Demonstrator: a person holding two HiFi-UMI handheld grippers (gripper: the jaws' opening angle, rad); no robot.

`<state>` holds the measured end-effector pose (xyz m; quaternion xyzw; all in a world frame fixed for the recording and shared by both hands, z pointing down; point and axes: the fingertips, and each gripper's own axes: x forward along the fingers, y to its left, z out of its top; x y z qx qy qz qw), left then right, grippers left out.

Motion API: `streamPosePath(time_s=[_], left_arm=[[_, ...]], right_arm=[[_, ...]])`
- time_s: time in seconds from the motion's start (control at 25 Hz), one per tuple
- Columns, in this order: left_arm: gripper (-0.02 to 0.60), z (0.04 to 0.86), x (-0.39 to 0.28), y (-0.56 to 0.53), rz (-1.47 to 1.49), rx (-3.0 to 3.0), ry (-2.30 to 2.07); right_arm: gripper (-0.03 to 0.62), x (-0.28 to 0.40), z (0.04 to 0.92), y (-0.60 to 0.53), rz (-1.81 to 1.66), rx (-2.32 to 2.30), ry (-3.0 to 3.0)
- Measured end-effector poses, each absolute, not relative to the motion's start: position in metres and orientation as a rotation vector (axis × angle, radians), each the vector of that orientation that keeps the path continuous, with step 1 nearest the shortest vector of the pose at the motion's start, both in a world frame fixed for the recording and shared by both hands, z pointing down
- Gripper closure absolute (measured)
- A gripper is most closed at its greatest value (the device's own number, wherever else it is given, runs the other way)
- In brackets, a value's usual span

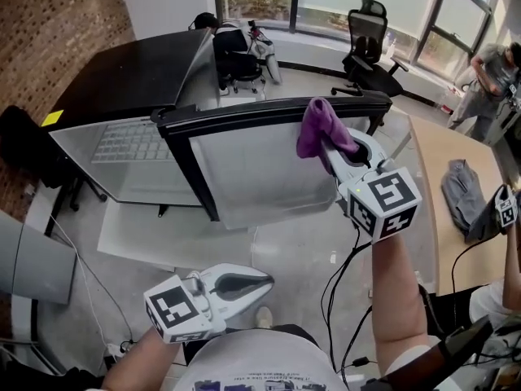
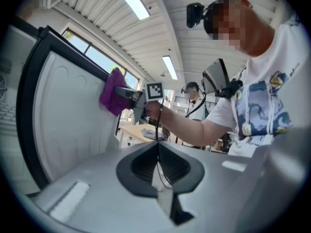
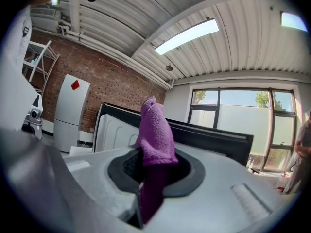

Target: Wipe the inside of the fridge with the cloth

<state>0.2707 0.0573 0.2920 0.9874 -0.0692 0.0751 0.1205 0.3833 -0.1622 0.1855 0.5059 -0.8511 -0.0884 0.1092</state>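
Right hand-held gripper [image 1: 333,148] around purple cloth [image 1: 319,125]

A purple terry cloth [image 1: 321,130] is set, centre right, against the white-lined, black-framed fridge door [image 1: 260,173]. Black-and-white square markers are carried by the pale grey left gripper [image 1: 265,281] and right gripper [image 1: 334,147]. A red-brown brick wall [image 1: 57,23] is seen upper left.

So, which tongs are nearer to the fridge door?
Right. The right tongs, holding the cloth, are at the door's upper edge; the left tongs are low, near the person's body.
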Motion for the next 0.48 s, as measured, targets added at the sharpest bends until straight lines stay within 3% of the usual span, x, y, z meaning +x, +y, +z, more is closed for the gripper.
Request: streamPosePath(time_s=[0.48], left_arm=[[0.575,0.295,0.294,0.062,0.244,2.888,-0.143]], right_arm=[[0.536,0.479,0.177,-0.161,-0.219,1.723,-2.346]])
